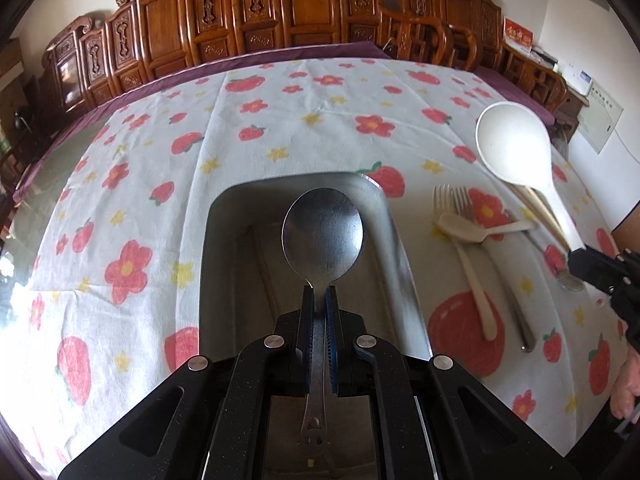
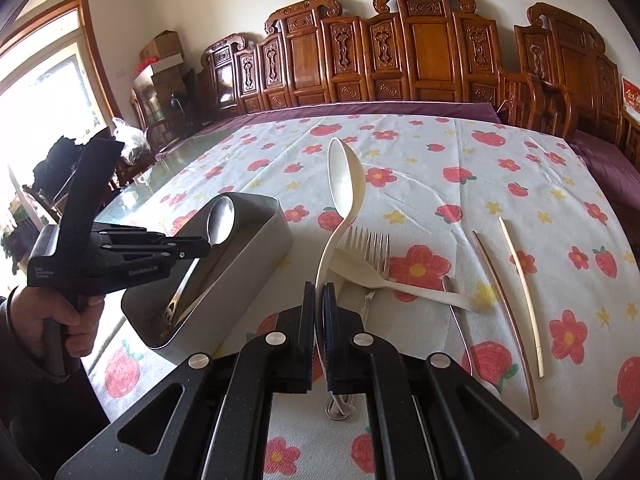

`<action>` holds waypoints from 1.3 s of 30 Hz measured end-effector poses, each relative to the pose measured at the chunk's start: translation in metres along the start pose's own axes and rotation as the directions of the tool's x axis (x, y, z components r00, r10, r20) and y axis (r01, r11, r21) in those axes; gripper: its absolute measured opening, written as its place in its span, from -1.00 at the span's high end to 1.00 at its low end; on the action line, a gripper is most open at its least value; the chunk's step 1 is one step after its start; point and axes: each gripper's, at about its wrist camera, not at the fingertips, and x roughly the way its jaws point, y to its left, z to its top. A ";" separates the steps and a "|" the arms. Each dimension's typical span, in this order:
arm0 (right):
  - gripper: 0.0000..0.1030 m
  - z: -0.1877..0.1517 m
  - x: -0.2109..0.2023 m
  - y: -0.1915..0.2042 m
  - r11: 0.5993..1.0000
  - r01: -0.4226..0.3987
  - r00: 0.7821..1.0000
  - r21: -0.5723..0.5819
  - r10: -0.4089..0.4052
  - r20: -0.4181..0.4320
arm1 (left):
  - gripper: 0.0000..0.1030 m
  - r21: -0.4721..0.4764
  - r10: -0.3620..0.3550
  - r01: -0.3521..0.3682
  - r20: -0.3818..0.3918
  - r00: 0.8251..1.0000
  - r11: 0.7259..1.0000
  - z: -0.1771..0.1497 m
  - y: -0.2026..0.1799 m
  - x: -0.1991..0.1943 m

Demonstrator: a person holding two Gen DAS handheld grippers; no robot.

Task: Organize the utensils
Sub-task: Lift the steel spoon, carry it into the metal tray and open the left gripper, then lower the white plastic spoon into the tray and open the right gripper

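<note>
My left gripper (image 1: pixel 319 293) is shut on a steel spoon (image 1: pixel 322 236) and holds it over the open metal box (image 1: pixel 224 216); the right wrist view shows that gripper (image 2: pixel 206 245), the spoon (image 2: pixel 220 219) and the box (image 2: pixel 256 248) at left. My right gripper (image 2: pixel 319 289) is shut on the handle of a white ladle spoon (image 2: pixel 345 178), raised above the table; the left wrist view shows the ladle (image 1: pixel 516 148) at right. A white spoon (image 2: pixel 360 266), forks (image 2: pixel 370 246) and two chopsticks (image 2: pixel 516 292) lie on the cloth.
A flower-and-strawberry tablecloth (image 1: pixel 280 120) covers the table. Carved wooden chairs (image 1: pixel 256 20) line its far edge. A window is at the left of the right wrist view. A hand (image 2: pixel 68 316) holds the left gripper.
</note>
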 end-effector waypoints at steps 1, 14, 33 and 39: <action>0.90 0.000 0.000 0.000 1.000 0.000 1.000 0.000 0.000 -0.002 | 0.91 0.001 0.002 -0.002 -0.008 1.000 1.000 -0.001 0.000 0.003; 0.90 -0.015 0.011 0.001 0.999 0.051 0.997 -0.001 -0.051 -0.058 | 0.52 0.005 0.019 -0.019 0.021 1.000 1.000 -0.008 0.007 -0.006; 0.90 -0.001 0.013 0.067 0.998 0.056 0.996 -0.013 -0.057 -0.074 | 0.29 -0.012 -0.034 0.037 0.206 0.978 0.999 -0.017 0.051 -0.077; 0.90 0.010 0.026 0.094 1.000 0.021 0.995 -0.012 -0.022 -0.097 | 0.29 -0.036 -0.025 0.034 0.227 0.974 0.999 -0.017 0.067 -0.084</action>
